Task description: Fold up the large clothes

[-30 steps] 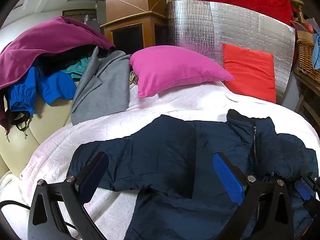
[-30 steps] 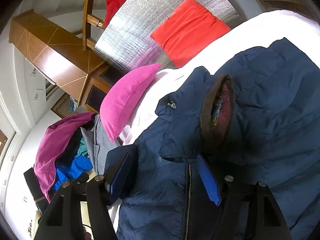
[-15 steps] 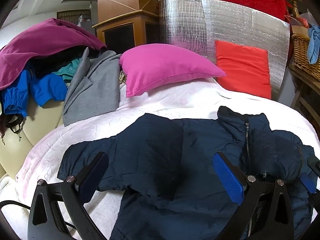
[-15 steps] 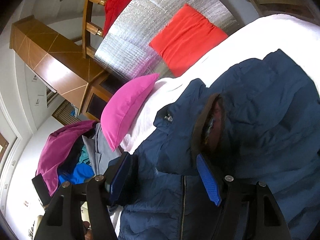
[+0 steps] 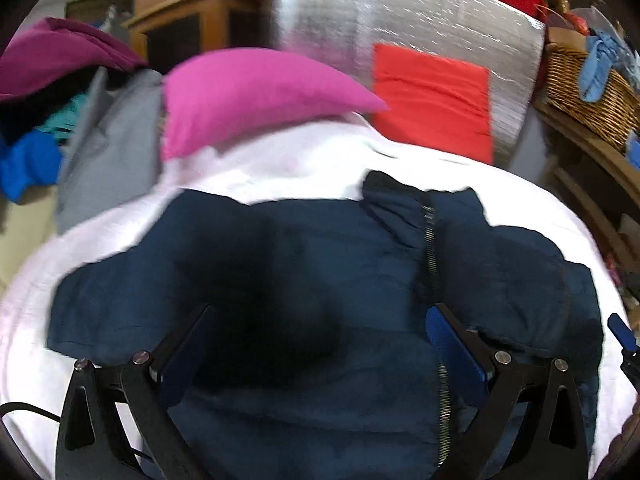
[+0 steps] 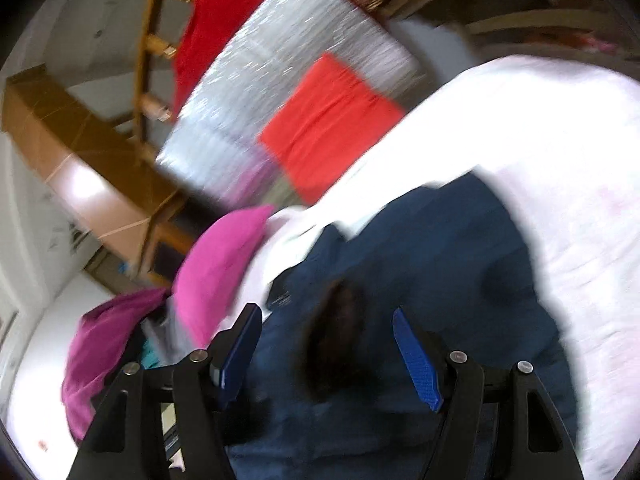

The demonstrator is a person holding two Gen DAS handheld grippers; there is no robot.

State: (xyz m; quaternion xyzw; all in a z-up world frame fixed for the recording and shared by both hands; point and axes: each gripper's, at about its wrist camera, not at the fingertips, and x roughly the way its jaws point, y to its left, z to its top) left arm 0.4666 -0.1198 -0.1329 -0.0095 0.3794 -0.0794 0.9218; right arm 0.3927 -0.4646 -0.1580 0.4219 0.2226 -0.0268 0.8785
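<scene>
A navy padded jacket [image 5: 320,248] lies spread on the white bedspread [image 5: 280,164], its zipper [image 5: 430,256] running toward me. My left gripper [image 5: 320,340] hovers open over the jacket's front, with only fabric below its blue pads. At the right edge of the left wrist view a blue fingertip [image 5: 622,332] of the right gripper shows. In the right wrist view the jacket [image 6: 460,264] shows its dark lined hood opening [image 6: 340,340]. My right gripper [image 6: 326,350] stands open just over that opening, its pads apart from the cloth. Both views are blurred by motion.
A pink pillow [image 5: 248,92] and a red cushion [image 5: 432,96] lie at the head of the bed against a silver foil board [image 5: 400,12]. A heap of purple, blue and grey clothes [image 5: 100,140] lies at the left. A wicker basket [image 5: 588,88] stands on a shelf at the right.
Both grippers have moved over the jacket. In the left view the jacket has come closer and fills more of the frame. In the right view the hood opening now sits between the fingers.
</scene>
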